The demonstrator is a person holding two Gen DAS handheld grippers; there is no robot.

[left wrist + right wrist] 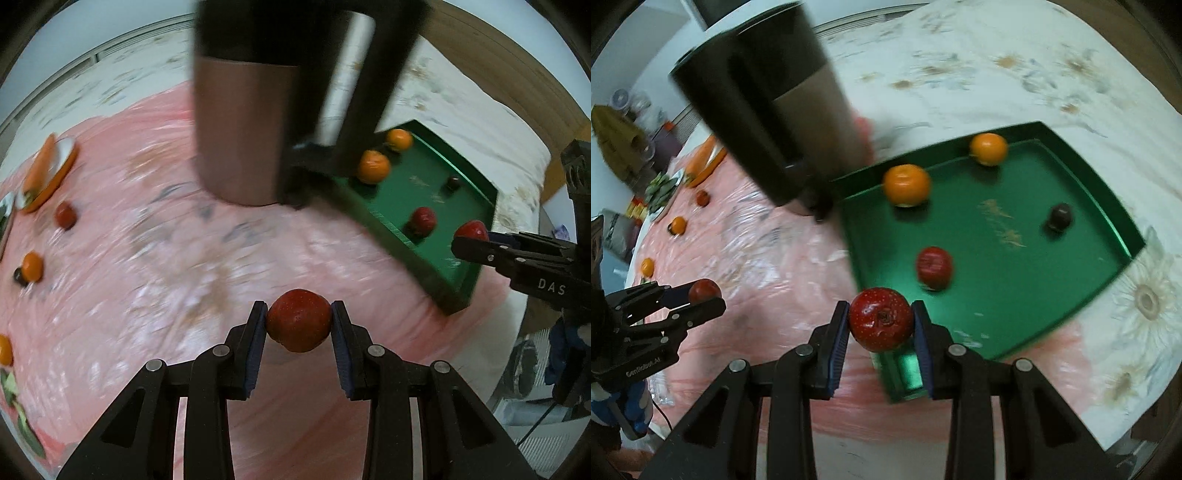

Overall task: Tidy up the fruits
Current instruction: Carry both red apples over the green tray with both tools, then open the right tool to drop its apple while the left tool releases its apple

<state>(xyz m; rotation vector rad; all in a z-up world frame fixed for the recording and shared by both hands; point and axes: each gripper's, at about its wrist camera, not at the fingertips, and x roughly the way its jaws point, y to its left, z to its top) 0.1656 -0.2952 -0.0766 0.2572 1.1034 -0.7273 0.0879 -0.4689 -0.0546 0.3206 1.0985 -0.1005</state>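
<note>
My left gripper (299,319) is shut on a red fruit (299,320) and holds it above the pink cloth (147,277). My right gripper (880,319) is shut on another red fruit (880,318) at the near corner of the green tray (1104,195). The tray holds two oranges (907,184) (989,148), a red fruit (933,267) and a dark fruit (1060,217). The left gripper also shows in the right wrist view (705,295). The right gripper shows in the left wrist view (474,234). Loose fruit lies on the cloth at left: a red one (65,215) and oranges (32,266) (4,349).
A tall kettle (240,122) with a black top and handle stands by the tray's far-left corner. An orange plate with a carrot (48,173) sits at the far left. A floral white cloth (1034,74) lies beyond and right of the tray.
</note>
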